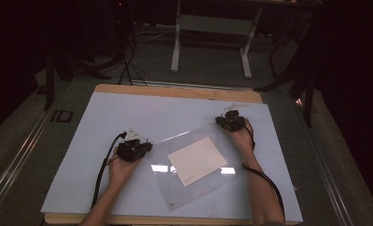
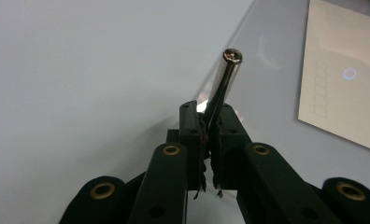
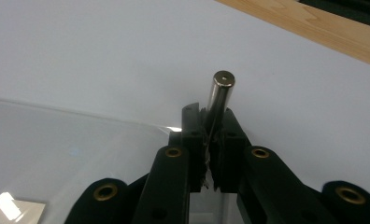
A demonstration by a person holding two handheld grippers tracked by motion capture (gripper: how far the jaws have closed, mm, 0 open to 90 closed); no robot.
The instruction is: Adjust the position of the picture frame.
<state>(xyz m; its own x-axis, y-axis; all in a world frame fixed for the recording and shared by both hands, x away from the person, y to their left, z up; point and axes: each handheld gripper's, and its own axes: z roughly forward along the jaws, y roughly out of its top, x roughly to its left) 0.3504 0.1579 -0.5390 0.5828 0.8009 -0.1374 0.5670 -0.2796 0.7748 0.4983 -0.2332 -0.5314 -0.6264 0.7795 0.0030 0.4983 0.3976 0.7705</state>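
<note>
A clear plastic sleeve (image 1: 194, 188) lies on the white mat (image 1: 142, 113) with a cream sheet of paper (image 1: 196, 160) inside it. My left gripper (image 1: 144, 145) sits at the sleeve's left corner, and my right gripper (image 1: 224, 120) at its far right corner. In the left gripper view the left gripper (image 2: 210, 109) is shut on the edge of the sleeve (image 2: 276, 93), with a shiny metal pin (image 2: 227, 74) jutting from between the jaws; the paper (image 2: 342, 70) lies to the right. The right gripper (image 3: 210, 114) is likewise shut on the sleeve (image 3: 80, 149), with a metal pin (image 3: 220, 91) between its jaws.
The mat rests on a wooden board whose far edge (image 1: 175, 90) shows beyond it, also as the wooden edge (image 3: 314, 23). Behind the table stand a white desk frame (image 1: 210, 28) and floor cables (image 1: 128, 66). Black cables trail from both grippers along the forearms.
</note>
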